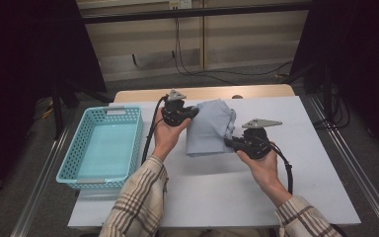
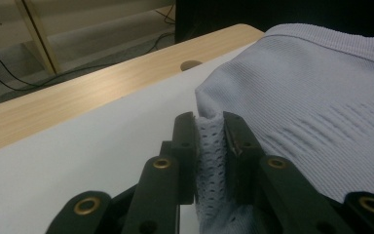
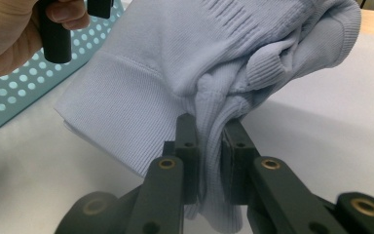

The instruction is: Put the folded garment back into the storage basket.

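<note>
A folded pale lilac knitted garment [image 1: 208, 129] lies on the white table top [image 1: 217, 192], held from both sides. My left gripper [image 1: 193, 113] is shut on its far left edge; in the left gripper view the two black jaws pinch a mesh-like fold of the garment [image 2: 209, 146]. My right gripper [image 1: 228, 143] is shut on the bunched right side, and in the right gripper view a ribbed fold of the garment [image 3: 209, 141] is squeezed between the jaws. The garment's ribbed hem [image 3: 112, 122] hangs toward the table.
A light blue plastic basket [image 1: 71, 163] stands to the left of the garment with nothing in it. The pale wooden table edge [image 1: 207, 92] runs along the back. Metal rails flank the table, and cables lie on the floor behind.
</note>
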The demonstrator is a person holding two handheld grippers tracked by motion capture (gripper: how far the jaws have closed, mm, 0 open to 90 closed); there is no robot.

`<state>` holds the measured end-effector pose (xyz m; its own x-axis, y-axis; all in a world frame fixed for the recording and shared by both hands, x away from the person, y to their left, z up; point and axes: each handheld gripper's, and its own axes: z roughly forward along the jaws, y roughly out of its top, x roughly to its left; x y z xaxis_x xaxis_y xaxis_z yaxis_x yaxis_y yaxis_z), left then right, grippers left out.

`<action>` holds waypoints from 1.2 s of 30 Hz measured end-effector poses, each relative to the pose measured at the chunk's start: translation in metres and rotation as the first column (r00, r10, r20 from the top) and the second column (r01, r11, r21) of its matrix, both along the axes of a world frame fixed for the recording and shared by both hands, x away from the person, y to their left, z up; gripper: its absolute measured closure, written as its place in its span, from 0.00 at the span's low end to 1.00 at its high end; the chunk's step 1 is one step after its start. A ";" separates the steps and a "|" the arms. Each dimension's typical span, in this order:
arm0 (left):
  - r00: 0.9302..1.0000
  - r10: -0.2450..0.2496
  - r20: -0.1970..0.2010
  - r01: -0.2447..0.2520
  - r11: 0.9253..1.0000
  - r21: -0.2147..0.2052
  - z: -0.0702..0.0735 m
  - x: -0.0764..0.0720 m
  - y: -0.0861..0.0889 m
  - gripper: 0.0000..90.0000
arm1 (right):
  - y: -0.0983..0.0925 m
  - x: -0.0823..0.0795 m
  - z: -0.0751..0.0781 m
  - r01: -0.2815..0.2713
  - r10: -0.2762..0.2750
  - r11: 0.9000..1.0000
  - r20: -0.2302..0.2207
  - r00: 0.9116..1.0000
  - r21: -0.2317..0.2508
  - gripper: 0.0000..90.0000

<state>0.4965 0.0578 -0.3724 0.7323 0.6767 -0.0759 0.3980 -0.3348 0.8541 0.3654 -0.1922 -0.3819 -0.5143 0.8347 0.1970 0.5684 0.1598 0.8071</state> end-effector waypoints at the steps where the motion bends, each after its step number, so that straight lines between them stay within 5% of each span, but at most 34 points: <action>1: 1.000 0.018 -0.002 -0.018 0.999 -0.031 0.000 -0.001 -0.001 0.86 | 0.001 0.000 0.001 0.001 -0.001 1.000 0.000 1.000 0.001 0.89; 2: 1.000 0.024 -0.003 -0.024 0.999 -0.037 0.001 -0.001 0.000 0.86 | 0.002 0.001 0.001 -0.003 0.003 1.000 0.008 1.000 0.001 0.89; 3: 1.000 0.009 0.003 -0.009 1.000 0.003 0.003 0.000 0.003 0.86 | 0.003 0.001 0.002 0.000 0.000 1.000 0.002 1.000 0.001 0.89; 4: 1.000 0.026 0.001 -0.026 0.999 -0.034 0.003 0.000 0.003 0.86 | 0.005 0.002 0.003 0.002 -0.002 1.000 -0.004 1.000 0.000 0.89; 8: 0.999 0.045 0.000 -0.045 0.998 -0.048 0.008 0.001 0.008 0.86 | 0.011 0.006 0.006 -0.007 0.007 1.000 -0.008 1.000 0.000 0.89; 23: 0.996 0.086 0.024 -0.085 0.995 -0.050 0.023 0.002 0.028 0.86 | 0.033 0.012 0.020 -0.029 0.029 0.999 0.012 1.000 0.020 0.89; 25: 0.997 0.075 0.031 -0.075 0.997 -0.002 0.025 0.003 0.033 0.86 | 0.034 0.013 0.021 -0.031 0.031 0.999 0.015 0.999 0.029 0.89; 26: 0.994 0.103 0.026 -0.102 0.994 -0.048 0.025 0.003 0.031 0.86 | 0.036 0.014 0.021 -0.030 0.029 0.999 0.015 0.999 0.036 0.89; 29: 0.994 0.105 0.032 -0.104 0.994 -0.036 0.027 0.003 0.034 0.86 | 0.041 0.016 0.021 -0.038 0.037 0.999 0.014 0.999 0.033 0.89; 30: 0.996 0.088 0.034 -0.088 0.996 0.005 0.029 0.003 0.039 0.86 | 0.043 0.016 0.021 -0.037 0.037 0.999 0.015 0.999 0.030 0.89; 31: 0.994 0.107 0.032 -0.105 0.994 -0.036 0.028 0.002 0.038 0.86 | 0.044 0.016 0.022 -0.044 0.043 0.998 0.016 0.999 0.034 0.89; 32: 0.995 0.090 0.038 -0.090 0.996 0.000 0.030 0.003 0.042 0.86 | 0.046 0.016 0.022 -0.042 0.042 0.999 0.013 0.999 0.035 0.89; 33: 0.993 0.110 0.035 -0.109 0.993 -0.038 0.030 0.002 0.041 0.86 | 0.046 0.017 0.023 -0.047 0.047 0.998 0.023 0.999 0.034 0.89; 36: 0.992 0.123 0.036 -0.121 0.991 -0.054 0.032 0.002 0.043 0.86 | 0.050 0.018 0.026 -0.050 0.049 0.998 0.025 0.998 0.035 0.89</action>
